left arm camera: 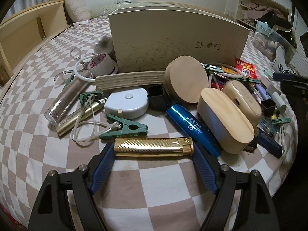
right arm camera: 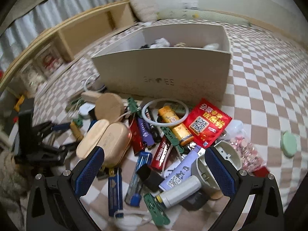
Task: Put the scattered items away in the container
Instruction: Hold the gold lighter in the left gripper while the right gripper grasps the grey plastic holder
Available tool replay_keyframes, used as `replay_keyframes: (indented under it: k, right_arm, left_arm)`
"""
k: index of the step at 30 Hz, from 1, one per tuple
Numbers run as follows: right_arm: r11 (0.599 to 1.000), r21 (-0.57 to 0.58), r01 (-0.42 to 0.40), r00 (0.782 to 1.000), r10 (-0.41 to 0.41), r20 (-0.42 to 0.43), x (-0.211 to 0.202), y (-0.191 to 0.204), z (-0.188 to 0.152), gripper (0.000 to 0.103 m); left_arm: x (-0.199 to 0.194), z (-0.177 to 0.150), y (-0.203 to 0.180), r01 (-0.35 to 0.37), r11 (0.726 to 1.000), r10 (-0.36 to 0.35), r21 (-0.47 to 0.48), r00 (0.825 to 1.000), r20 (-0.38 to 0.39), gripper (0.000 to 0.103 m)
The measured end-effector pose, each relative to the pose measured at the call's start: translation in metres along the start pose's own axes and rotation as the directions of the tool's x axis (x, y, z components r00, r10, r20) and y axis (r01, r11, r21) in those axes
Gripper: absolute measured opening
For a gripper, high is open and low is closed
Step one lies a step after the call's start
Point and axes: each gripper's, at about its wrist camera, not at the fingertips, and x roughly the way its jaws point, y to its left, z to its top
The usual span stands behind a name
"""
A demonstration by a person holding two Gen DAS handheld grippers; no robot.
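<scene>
A cream shoe box (left arm camera: pixel 179 38) stands on the checkered bed; in the right wrist view (right arm camera: pixel 163 73) it is open with a few items inside. Scattered items lie in front of it. My left gripper (left arm camera: pixel 153 150) is open, its blue pads at both ends of a gold lighter (left arm camera: pixel 153 146) that lies crosswise between the fingertips. My right gripper (right arm camera: pixel 154 159) is open above a pile of lighters: a blue lighter (right arm camera: pixel 115 192), a lilac lighter (right arm camera: pixel 181 169), a white tube (right arm camera: pixel 179 192) and a black cap (right arm camera: pixel 149 173).
Near the left gripper lie a green clip (left arm camera: pixel 125 128), a white tape measure (left arm camera: pixel 128 102), a blue lighter (left arm camera: pixel 190 127), wooden cases (left arm camera: pixel 227 117), a wooden disc (left arm camera: pixel 186 79) and a glass tube (left arm camera: pixel 65 100). A red packet (right arm camera: pixel 206 123), white ring (right arm camera: pixel 165 113) and green lid (right arm camera: pixel 288 144) lie by the box.
</scene>
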Motion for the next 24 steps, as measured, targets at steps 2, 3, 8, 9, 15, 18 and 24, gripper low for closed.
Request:
replay_keyframes:
  k: [2, 3, 8, 9, 15, 18, 24]
  right_arm:
    - [0.998, -0.058, -0.028, 0.999, 0.027, -0.032, -0.005, 0.0, 0.004, 0.103]
    - [0.995, -0.089, -0.034, 0.998, 0.029, -0.054, -0.007, -0.001, 0.006, 0.103]
    - [0.978, -0.198, -0.065, 0.979, 0.023, -0.205, -0.007, -0.008, 0.009, 0.103]
    - [0.974, -0.214, -0.078, 0.972, 0.026, -0.233, -0.006, -0.009, 0.008, 0.103]
    - [0.944, -0.31, -0.115, 0.952, 0.016, -0.306, -0.009, -0.013, 0.013, 0.103]
    - [0.937, -0.329, -0.121, 0.94, 0.003, -0.34, 0.0, -0.023, 0.017, 0.103]
    - [0.901, -0.397, -0.177, 0.905, -0.01, -0.425, 0.017, -0.035, 0.018, 0.103]
  left_arm:
    - [0.0, 0.0, 0.0, 0.002, 1.0, -0.002, -0.001, 1.0, 0.001, 0.081]
    - [0.0, -0.001, 0.001, 0.003, 1.0, -0.003, -0.002, 1.0, 0.003, 0.081]
    - [0.0, -0.001, 0.0, 0.006, 1.0, -0.006, -0.004, 1.0, 0.004, 0.081]
    - [0.0, -0.001, 0.0, 0.007, 1.0, -0.007, -0.004, 1.0, 0.003, 0.081]
    - [0.0, -0.001, -0.001, 0.0, 1.0, 0.0, -0.003, 1.0, 0.002, 0.081]
    - [0.0, -0.001, -0.001, 0.0, 1.0, 0.0, -0.002, 1.0, 0.001, 0.081]
    - [0.001, -0.002, 0.0, 0.0, 1.0, 0.0, -0.001, 1.0, 0.0, 0.081]
